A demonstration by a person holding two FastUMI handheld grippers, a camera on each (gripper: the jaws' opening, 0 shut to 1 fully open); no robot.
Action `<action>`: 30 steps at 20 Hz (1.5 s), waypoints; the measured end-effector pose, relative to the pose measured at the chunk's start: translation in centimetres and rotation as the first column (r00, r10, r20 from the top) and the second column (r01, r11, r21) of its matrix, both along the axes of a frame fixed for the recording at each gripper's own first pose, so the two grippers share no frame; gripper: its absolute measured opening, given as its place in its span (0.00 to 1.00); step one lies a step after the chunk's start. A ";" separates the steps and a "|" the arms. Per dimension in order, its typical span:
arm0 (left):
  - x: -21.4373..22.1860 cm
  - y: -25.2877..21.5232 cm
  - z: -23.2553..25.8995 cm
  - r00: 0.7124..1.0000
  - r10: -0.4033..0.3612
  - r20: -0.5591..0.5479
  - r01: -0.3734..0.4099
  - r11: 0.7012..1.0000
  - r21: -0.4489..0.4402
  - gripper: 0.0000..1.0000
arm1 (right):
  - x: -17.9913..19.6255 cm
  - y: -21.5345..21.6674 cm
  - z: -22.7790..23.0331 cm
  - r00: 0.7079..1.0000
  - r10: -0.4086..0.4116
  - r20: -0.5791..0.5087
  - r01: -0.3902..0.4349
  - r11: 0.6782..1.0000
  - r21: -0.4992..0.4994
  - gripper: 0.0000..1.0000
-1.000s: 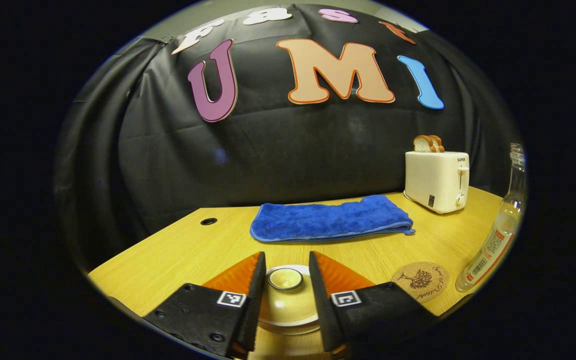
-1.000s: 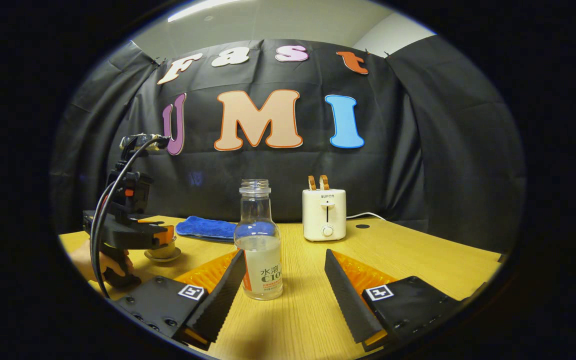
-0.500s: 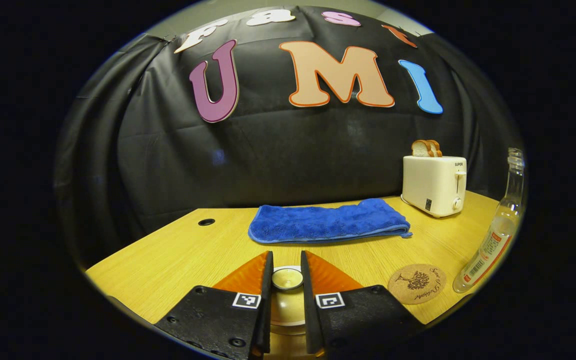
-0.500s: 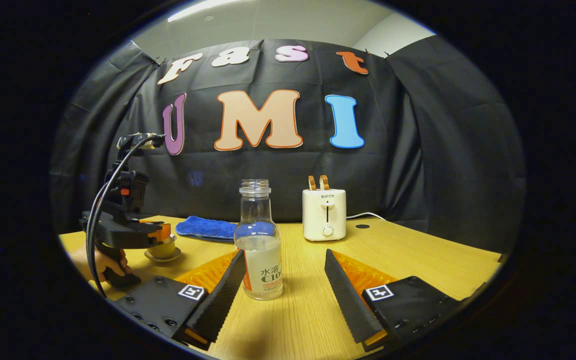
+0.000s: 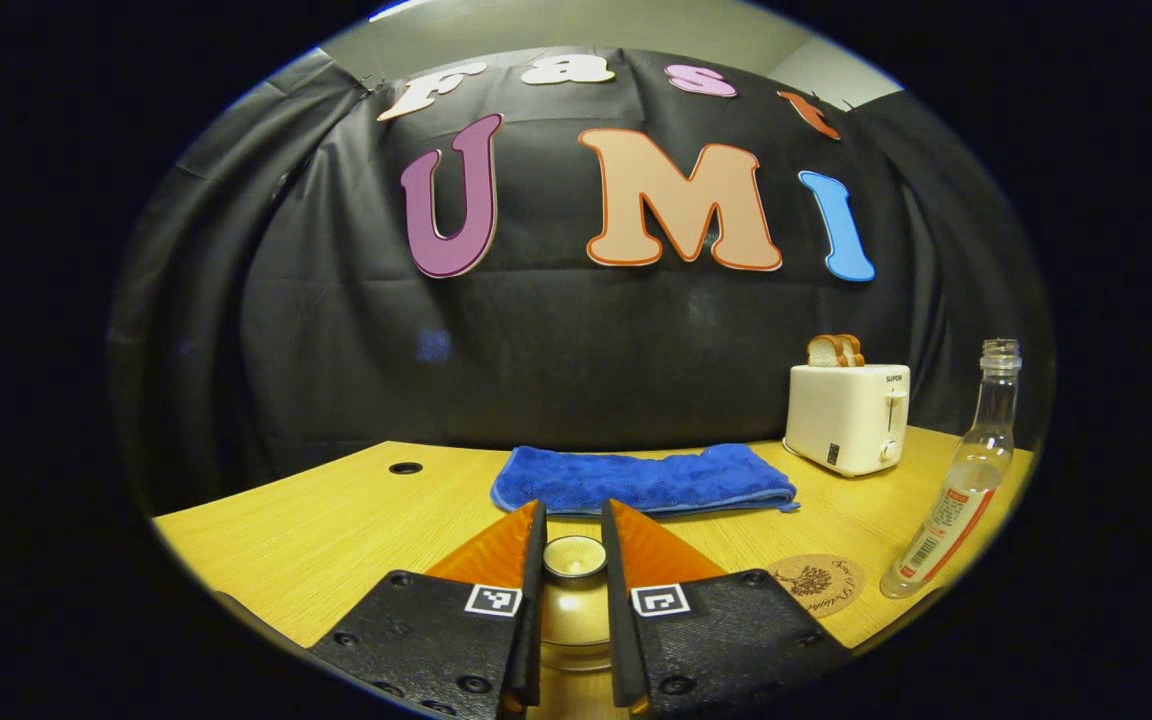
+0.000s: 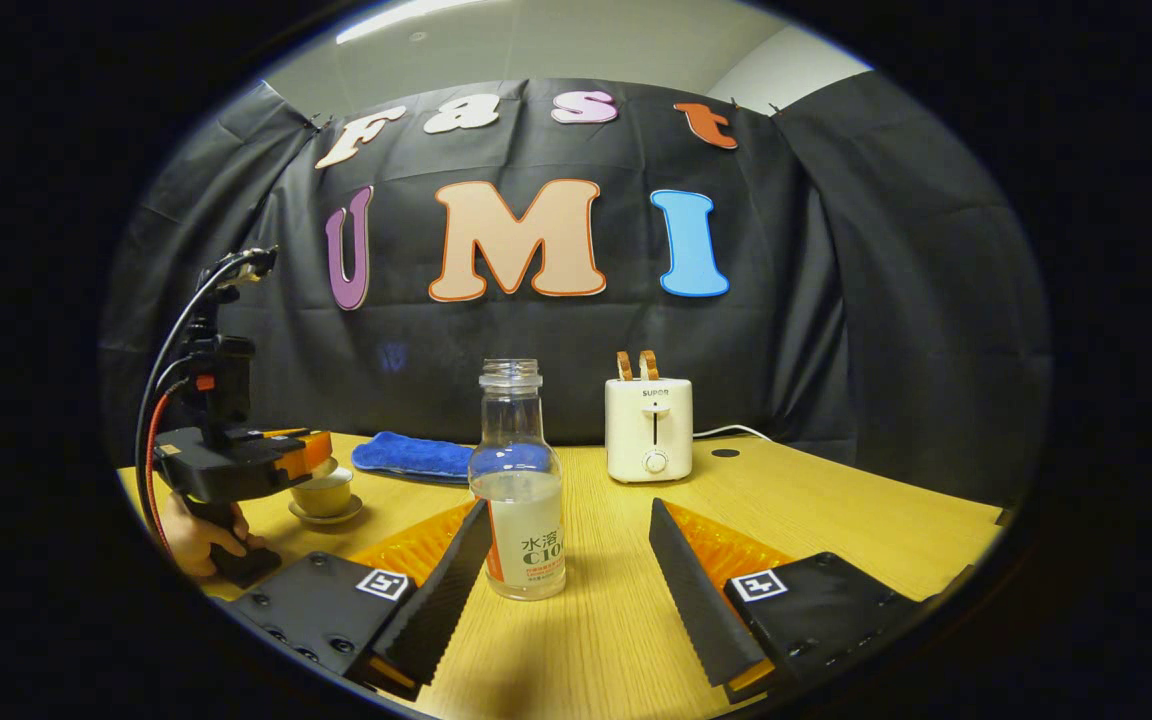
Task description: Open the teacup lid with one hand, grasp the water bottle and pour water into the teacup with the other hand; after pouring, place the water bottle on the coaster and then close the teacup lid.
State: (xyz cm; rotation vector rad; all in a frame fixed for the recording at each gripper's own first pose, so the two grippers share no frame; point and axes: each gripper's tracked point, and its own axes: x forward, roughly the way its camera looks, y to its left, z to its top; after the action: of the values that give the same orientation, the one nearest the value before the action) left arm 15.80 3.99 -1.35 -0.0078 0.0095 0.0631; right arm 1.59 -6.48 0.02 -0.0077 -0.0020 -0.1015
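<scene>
Left gripper view shows our left gripper, fingers now clamped on the round beige ceramic teacup lid, lifting it off the cup, while our right gripper waits wide open and empty at the clear glass water bottle

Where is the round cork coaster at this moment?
In the left gripper view, the round cork coaster lies on the wooden table, low on the right, between the left gripper and the clear water bottle.

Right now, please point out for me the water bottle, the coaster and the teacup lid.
water bottle [image 6: 523, 520]: right gripper view, on its lower body.
coaster [image 5: 816, 584]: left gripper view, on its printed top face.
teacup lid [image 5: 574, 556]: left gripper view, on its knob, between the fingers.
</scene>
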 end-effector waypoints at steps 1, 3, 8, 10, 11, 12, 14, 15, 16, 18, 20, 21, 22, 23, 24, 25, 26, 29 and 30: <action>0.1 0.1 0.1 1.000 0.000 -0.012 0.000 1.000 0.007 0.25 | 0.0 0.0 0.0 1.000 0.000 0.001 0.000 1.000 0.000 0.96; -0.3 -0.1 0.0 1.000 -0.014 -0.011 0.014 1.000 0.002 0.25 | -0.1 0.0 0.0 1.000 0.000 0.001 0.000 1.000 0.000 1.00; -3.9 0.8 0.1 0.999 -0.037 -0.013 0.037 0.999 0.002 0.25 | 0.2 0.5 -0.1 1.000 0.007 0.001 -0.007 1.000 0.002 0.96; -6.1 1.5 0.3 0.999 -0.037 -0.007 0.037 0.999 0.003 0.25 | 0.6 1.4 -0.2 1.000 0.022 -0.003 -0.022 1.000 0.002 0.96; -7.2 1.8 0.3 0.999 -0.046 -0.003 0.046 0.999 0.002 0.25 | 0.9 1.6 -0.3 1.000 0.024 -0.005 -0.024 1.000 0.002 0.99; -8.2 2.0 0.4 0.999 -0.052 -0.004 0.052 0.999 0.004 0.25 | 1.2 1.7 -0.2 1.000 0.019 -0.005 -0.019 1.000 0.002 0.99; -10.0 2.4 0.3 0.997 -0.076 -0.003 0.076 0.997 0.008 0.26 | 2.1 2.1 -0.3 1.000 0.015 -0.006 -0.015 1.000 0.002 0.99; -10.8 2.9 0.3 0.997 -0.074 -0.002 0.074 0.997 0.008 0.25 | 2.6 2.5 -0.4 1.000 0.021 -0.006 -0.021 1.000 0.003 0.96; -11.4 3.5 0.6 0.998 -0.065 0.006 0.065 0.998 0.008 0.25 | 3.2 2.8 -0.3 1.000 0.026 -0.008 -0.026 1.000 0.004 0.99; -12.7 4.4 0.7 0.999 -0.053 0.010 0.053 0.999 0.008 0.25 | 4.4 3.0 -0.4 1.000 0.018 -0.008 -0.018 1.000 0.004 1.00; -13.6 5.3 0.3 0.999 -0.033 -0.002 0.033 0.999 0.010 0.25 | 5.6 3.3 -0.6 1.000 0.016 -0.008 -0.016 1.000 0.005 1.00; -13.9 5.7 0.6 1.000 -0.019 0.004 0.019 1.000 0.011 0.25 | 6.1 3.2 -0.7 1.000 0.007 -0.011 -0.007 1.000 0.005 0.98; -14.1 6.0 0.3 1.000 -0.001 -0.001 0.002 1.000 0.011 0.25 | 6.5 3.2 -0.6 1.000 0.002 -0.010 -0.002 1.000 0.004 0.96; -14.1 6.1 0.4 1.000 0.003 0.000 -0.003 1.000 0.010 0.25 | 7.1 3.1 -0.6 1.000 -0.007 -0.007 0.007 1.000 0.004 0.95; -14.1 5.7 0.3 1.000 -0.012 -0.002 0.012 1.000 0.013 0.25 | 7.7 3.2 -0.7 1.000 -0.009 -0.009 0.009 1.000 0.003 0.96; -14.1 5.2 0.3 0.999 -0.036 0.001 0.036 0.999 0.012 0.25 | 8.2 3.3 -0.9 1.000 -0.011 -0.013 0.011 1.000 0.004 1.00; -14.0 4.6 0.4 0.998 -0.066 0.000 0.066 0.998 0.009 0.25 | 8.6 3.3 -0.9 1.000 -0.017 -0.013 0.017 1.000 0.003 0.95; -14.0 4.6 0.4 0.996 -0.085 0.004 0.085 0.996 0.008 0.25 | 9.3 3.3 -0.8 1.000 -0.030 -0.006 0.030 1.000 0.004 0.90; -14.0 4.6 0.4 0.996 -0.085 0.004 0.085 0.996 0.009 0.25 | 9.2 3.2 -0.6 0.999 -0.040 -0.005 0.040 0.999 0.002 0.88</action>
State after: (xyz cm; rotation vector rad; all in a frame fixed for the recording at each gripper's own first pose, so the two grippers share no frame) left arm 1.79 8.55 -0.97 0.0018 0.0055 -0.0223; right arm 10.78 -3.24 -0.54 -0.0058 0.0031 -0.1418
